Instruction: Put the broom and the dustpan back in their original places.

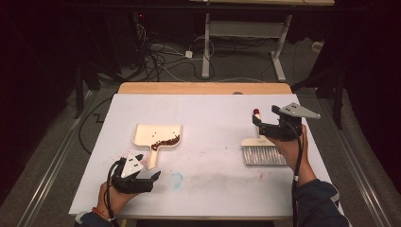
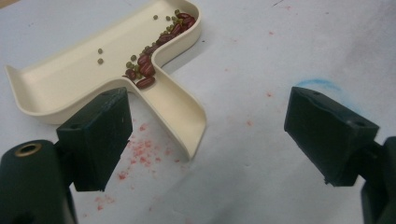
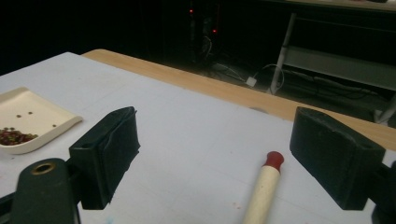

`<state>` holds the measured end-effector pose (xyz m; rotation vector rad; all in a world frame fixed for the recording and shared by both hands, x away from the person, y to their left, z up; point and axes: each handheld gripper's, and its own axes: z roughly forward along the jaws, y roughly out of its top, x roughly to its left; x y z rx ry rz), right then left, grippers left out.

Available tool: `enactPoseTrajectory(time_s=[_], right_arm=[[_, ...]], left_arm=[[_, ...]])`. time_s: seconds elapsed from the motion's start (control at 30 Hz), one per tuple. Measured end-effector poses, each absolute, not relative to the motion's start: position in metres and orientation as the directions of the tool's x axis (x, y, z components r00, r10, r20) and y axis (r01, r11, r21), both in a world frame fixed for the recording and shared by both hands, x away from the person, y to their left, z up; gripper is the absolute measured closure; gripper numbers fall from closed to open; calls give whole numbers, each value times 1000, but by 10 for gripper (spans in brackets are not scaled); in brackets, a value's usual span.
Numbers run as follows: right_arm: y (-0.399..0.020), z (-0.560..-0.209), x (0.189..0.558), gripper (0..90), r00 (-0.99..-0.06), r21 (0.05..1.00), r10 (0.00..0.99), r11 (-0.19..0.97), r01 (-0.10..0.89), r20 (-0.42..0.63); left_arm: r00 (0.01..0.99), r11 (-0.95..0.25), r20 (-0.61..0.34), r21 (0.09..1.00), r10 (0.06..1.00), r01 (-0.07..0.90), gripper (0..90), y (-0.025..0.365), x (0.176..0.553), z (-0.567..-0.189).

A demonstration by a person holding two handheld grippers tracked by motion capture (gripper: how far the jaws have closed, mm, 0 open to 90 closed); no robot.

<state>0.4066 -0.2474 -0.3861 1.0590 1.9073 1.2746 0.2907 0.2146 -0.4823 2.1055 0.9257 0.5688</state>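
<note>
On the white table cover [image 1: 213, 113], in a dark room with cables on the floor [image 1: 161, 56], the dustpan [image 1: 153, 133] with beans [image 1: 166, 141] lies just ahead of the wide-open left gripper [image 1: 142, 178], and the brush [image 1: 265, 150] lies under the wide-open, empty right gripper [image 1: 265, 120].

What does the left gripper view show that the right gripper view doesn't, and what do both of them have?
Left gripper view alone: the dustpan's handle, red specks and a blue smear on the table. Right gripper view alone: the brush handle with its red tip, the table's wooden edge and the dark room beyond. Both: the cream dustpan with beans, and open black jaws holding nothing.
</note>
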Motion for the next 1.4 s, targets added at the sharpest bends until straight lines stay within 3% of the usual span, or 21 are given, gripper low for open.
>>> enactPoseTrajectory(time_s=[1.4], right_arm=[[-231, -367, 353, 162, -573, 933, 803, 314, 175, -163]], left_arm=[[655, -496, 133, 767, 744, 407, 153, 210, 289, -482]])
